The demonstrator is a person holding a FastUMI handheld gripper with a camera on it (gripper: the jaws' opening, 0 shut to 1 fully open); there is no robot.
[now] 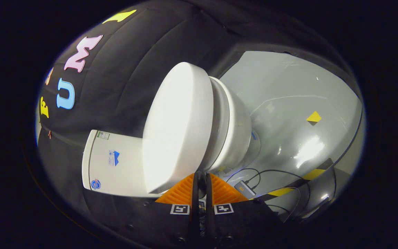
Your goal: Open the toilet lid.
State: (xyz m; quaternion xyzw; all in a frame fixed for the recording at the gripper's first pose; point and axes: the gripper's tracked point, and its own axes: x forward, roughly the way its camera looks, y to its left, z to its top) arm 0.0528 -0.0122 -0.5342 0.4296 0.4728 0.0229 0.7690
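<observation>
The view is rolled sideways. The white toilet lid (178, 128) lies closed on the seat (221, 121) and bowl (238, 133), with the tank (112, 162) behind it against the black cloth wall. My gripper (200, 178) is shut: its orange fingers (181, 192) stand together with only a thin dark slit between them and nothing in it. The tips sit right at the lid's front rim, where lid and seat meet. Whether they touch the rim I cannot tell.
Glossy grey floor (288, 103) spreads beyond the bowl. A small dark device (244, 189) with black cables lies on the floor near the toilet's base. Yellow-and-black tape marks (313, 117) and a striped strip (314, 173) lie on the floor.
</observation>
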